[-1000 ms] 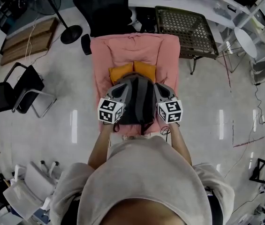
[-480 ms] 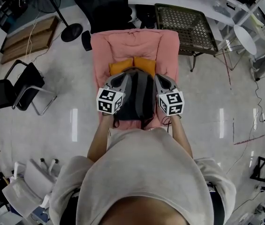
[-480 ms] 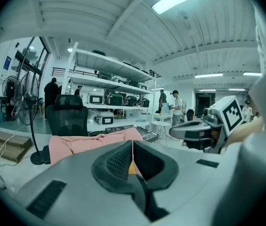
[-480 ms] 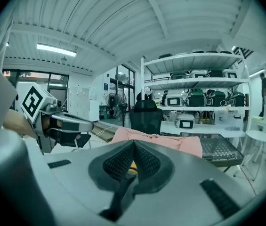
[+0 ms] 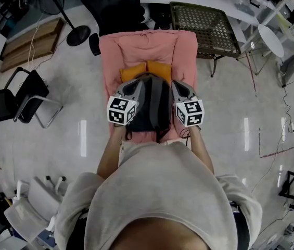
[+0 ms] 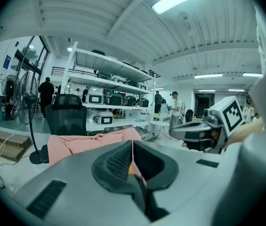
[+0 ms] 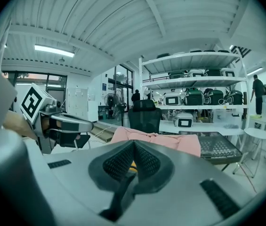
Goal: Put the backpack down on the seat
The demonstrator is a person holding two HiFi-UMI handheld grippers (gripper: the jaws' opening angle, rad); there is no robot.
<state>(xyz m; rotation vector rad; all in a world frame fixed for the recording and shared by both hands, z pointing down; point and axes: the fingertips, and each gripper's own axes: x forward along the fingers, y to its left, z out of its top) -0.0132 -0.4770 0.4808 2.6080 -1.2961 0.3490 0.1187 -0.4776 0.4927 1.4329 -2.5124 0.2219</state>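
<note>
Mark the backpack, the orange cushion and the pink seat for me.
backpack (image 5: pixel 152 108), head view, middle of its grey upper face
orange cushion (image 5: pixel 160 68), head view, its right half
pink seat (image 5: pixel 147 43), head view, bare cover beyond the cushion

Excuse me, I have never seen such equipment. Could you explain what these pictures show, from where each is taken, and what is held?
There is no robot here: a person holds a hand tool, a gripper with two fingers, in each hand. The head view comes from a camera on the person's head, looking down. The other two come from a camera on each gripper, looking along its fingers. The left gripper and the right gripper are both closed, each apparently pinching a dark strap of the grey backpack, which is between them, over a pink seat with an orange cushion. Whether the backpack already rests on the seat, I cannot tell.
</note>
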